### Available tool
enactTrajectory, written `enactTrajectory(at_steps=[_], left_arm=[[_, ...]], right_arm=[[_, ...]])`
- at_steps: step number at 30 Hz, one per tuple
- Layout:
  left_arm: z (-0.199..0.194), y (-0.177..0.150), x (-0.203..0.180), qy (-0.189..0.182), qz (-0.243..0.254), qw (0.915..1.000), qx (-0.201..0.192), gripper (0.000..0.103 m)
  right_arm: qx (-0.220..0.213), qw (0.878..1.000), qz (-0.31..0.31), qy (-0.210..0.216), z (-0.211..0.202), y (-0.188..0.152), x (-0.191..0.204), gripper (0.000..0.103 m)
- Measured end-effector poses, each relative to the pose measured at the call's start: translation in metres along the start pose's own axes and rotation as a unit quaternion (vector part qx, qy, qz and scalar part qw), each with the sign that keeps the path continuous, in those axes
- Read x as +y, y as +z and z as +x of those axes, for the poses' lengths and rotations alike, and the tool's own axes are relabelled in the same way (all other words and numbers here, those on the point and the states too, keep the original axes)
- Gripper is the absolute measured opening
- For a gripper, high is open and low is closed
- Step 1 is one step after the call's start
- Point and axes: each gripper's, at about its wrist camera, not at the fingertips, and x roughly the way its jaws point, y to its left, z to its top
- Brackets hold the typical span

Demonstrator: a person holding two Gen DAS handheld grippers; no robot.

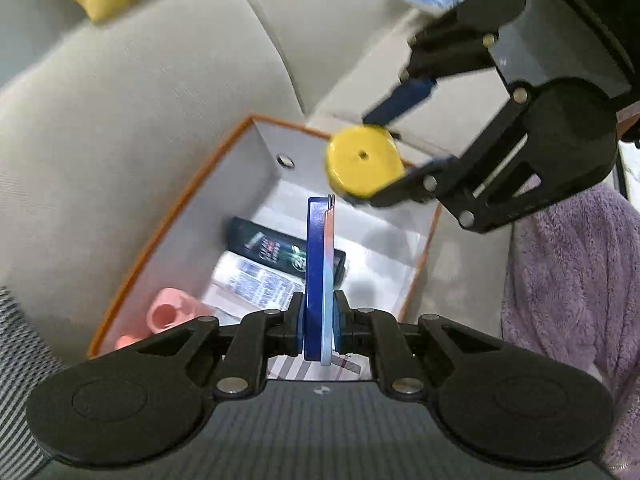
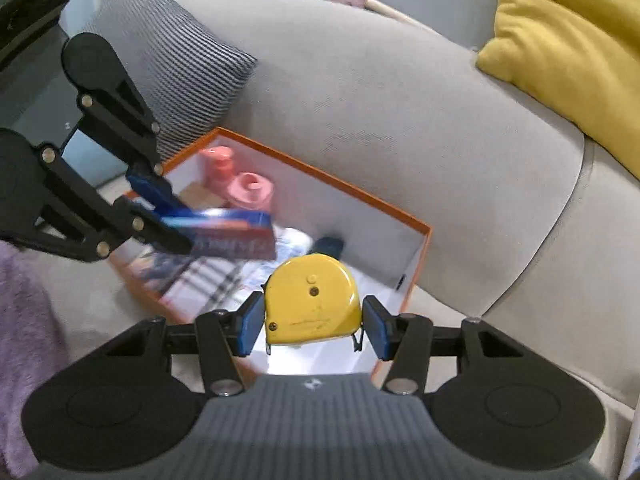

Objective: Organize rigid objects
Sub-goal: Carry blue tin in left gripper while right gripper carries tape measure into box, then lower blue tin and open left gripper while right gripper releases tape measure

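Above one box (image 2: 352, 192): two loaded grippers (image 1: 318, 320) (image 2: 314, 322).

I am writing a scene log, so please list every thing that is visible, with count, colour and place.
box: 1, orange-edged, white inside, on sofa
dark bottle: 1, in box
pink containers: 2, in box corner
tape measure: 1, yellow, in right gripper
flat carton: 1, blue, in left gripper
sofa: 1, grey
yellow cushion: 1, on sofa
striped cushion: 1
blanket: 1, purple
left gripper: black
right gripper: black
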Motion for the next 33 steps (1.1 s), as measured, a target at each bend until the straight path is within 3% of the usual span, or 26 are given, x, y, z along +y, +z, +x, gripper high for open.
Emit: enactTrajectory(at_steps=[7, 10, 14, 18, 21, 24, 27, 33], left_arm=[[0.072, -0.002, 0.010, -0.086, 0.026, 0.9933, 0.073, 0.015], [0.093, -0.005, 0.007, -0.120, 0.034, 0.9880, 0.091, 0.015], [0.103, -0.003, 0.013, -0.168, 0.022, 0.9818, 0.086, 0.015], [0.118, -0.002, 0.022, -0.221, 0.000, 0.9675, 0.123, 0.015], [0.127, -0.002, 0.031, -0.250, -0.022, 0.9595, 0.128, 0.015], [0.141, -0.005, 0.034, -0.241, -0.028, 0.9585, 0.149, 0.016], [0.151, -0.010, 0.034, -0.214, -0.015, 0.9611, 0.174, 0.025], [0.139, -0.011, 0.029, -0.161, -0.009, 0.9783, 0.130, 0.042]], right_arm=[[0.023, 1.000, -0.018, -0.009, 0.040, 0.009, -0.012, 0.055], [0.031, 0.999, -0.026, 0.001, 0.053, 0.011, -0.014, 0.055], [0.049, 0.997, -0.051, 0.006, 0.073, 0.013, -0.010, 0.055], [0.064, 0.995, -0.080, 0.005, 0.088, 0.013, -0.005, 0.055], [0.072, 0.994, -0.088, -0.001, 0.096, 0.015, -0.004, 0.055], [0.077, 0.993, -0.089, -0.001, 0.101, 0.017, -0.006, 0.055], [0.086, 0.991, -0.105, -0.002, 0.105, 0.016, -0.005, 0.055], [0.095, 0.986, -0.138, -0.010, 0.111, 0.013, -0.003, 0.055]])
